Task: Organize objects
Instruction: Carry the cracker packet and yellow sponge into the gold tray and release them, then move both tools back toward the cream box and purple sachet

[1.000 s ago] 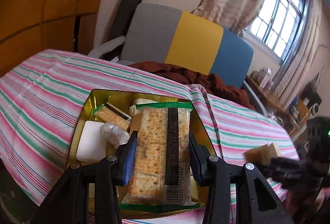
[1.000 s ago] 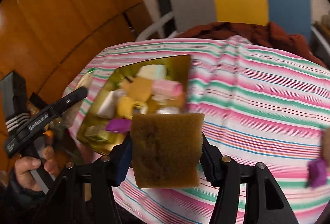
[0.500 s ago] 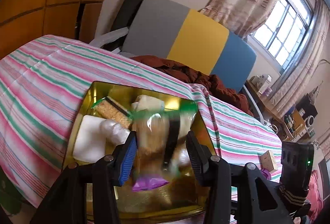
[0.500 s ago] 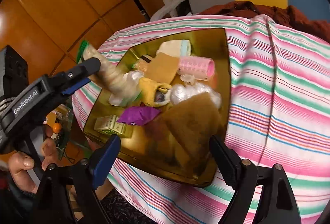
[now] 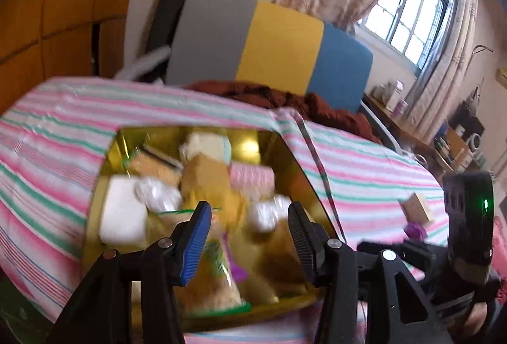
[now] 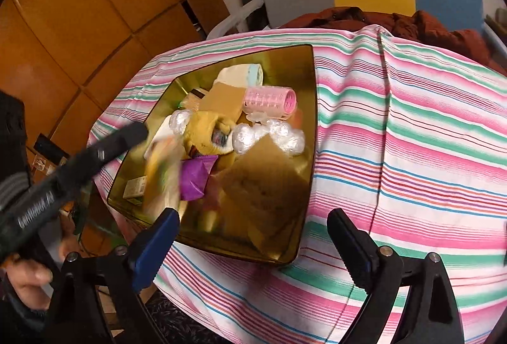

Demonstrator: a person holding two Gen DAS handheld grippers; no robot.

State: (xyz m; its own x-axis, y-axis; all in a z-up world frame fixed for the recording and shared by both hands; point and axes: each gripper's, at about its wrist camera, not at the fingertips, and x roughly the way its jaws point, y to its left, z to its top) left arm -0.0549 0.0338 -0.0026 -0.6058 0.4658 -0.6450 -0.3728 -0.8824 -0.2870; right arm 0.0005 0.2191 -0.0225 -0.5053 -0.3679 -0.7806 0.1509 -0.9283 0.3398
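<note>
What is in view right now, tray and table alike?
gold tray: one, on the striped tablecloth
pink hair roller: one, far part of the tray
brown sponge: one, near right part of the tray
purple wrapper: one, middle of the tray
cracker packet: one, green-edged, near edge of the tray, blurred
white block: one, left side of the tray
small tan box: one, on the cloth right of the tray
chair: one, grey, yellow and blue, behind the table
left claw: open, empty, over the tray
right claw: open, empty, at the tray's near rim
</note>
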